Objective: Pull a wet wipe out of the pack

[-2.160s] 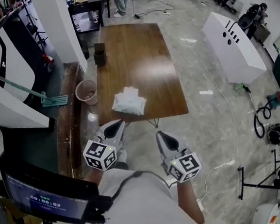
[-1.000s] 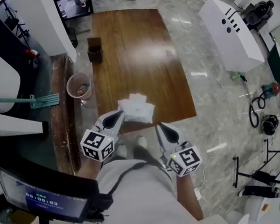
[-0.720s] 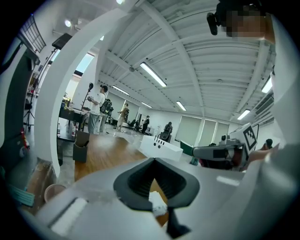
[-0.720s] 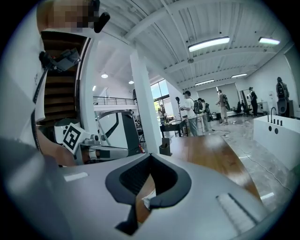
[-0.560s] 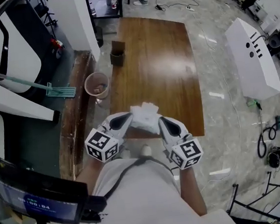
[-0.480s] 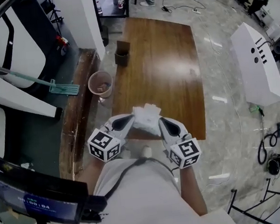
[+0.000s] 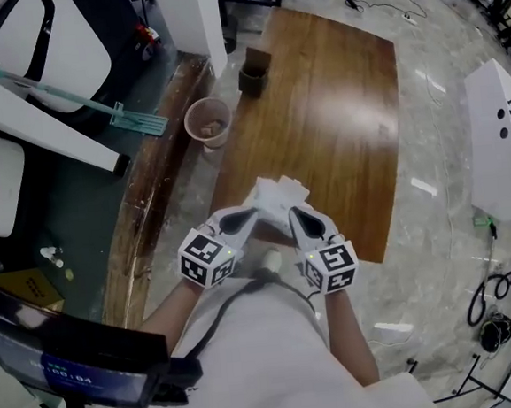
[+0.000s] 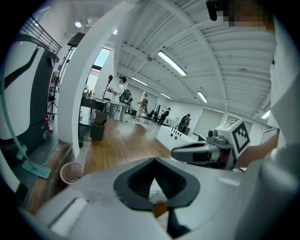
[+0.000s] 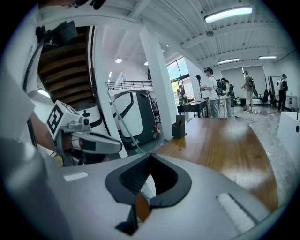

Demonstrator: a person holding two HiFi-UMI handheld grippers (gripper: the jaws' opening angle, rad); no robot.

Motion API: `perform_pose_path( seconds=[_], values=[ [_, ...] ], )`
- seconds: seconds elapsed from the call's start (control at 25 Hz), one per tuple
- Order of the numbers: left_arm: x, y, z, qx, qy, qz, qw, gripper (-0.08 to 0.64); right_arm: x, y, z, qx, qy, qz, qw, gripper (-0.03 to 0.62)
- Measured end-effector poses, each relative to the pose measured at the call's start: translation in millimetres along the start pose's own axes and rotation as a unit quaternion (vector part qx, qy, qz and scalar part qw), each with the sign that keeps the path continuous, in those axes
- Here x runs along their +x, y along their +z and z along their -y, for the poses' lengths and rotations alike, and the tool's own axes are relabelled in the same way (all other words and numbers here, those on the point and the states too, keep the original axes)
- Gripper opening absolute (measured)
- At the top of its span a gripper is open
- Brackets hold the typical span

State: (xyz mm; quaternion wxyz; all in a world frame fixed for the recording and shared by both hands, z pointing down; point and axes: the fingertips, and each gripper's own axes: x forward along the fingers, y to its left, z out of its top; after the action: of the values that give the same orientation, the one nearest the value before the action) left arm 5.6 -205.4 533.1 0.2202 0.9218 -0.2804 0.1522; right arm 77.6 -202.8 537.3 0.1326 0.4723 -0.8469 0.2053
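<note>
— Looking toward 12 o'clock, we see the wipe pack [image 7: 278,193] at the near edge of the table [image 7: 346,120], just beyond both tips.
— Our left gripper [image 7: 246,217] and right gripper [image 7: 297,217] have their jaws closed on nothing; we should open them, pin the pack, then pinch the wipe.

The left gripper [image 7: 249,215] and right gripper [image 7: 294,213], earlier well apart and short of the table [image 7: 344,102], have closed in side by side over its near edge. The wet wipe pack [image 7: 277,195], once far ahead of their tips, now lies right at them.
</note>
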Motion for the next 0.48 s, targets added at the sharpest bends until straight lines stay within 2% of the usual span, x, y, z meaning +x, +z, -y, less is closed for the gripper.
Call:
perform_pose_path(
  seconds=[0.12, 0.48],
  values=[
    [10, -6, 1, 0.001, 0.002, -0.012, 0.9999, 0.003, 9, -17, 7, -0.019, 0.002, -0.025, 1.0, 0.008],
    [31, -21, 2, -0.012, 0.021, -0.033, 0.9992, 0.003, 27, -62, 26, -0.029, 0.013, -0.089, 0.996, 0.008]
  ],
)
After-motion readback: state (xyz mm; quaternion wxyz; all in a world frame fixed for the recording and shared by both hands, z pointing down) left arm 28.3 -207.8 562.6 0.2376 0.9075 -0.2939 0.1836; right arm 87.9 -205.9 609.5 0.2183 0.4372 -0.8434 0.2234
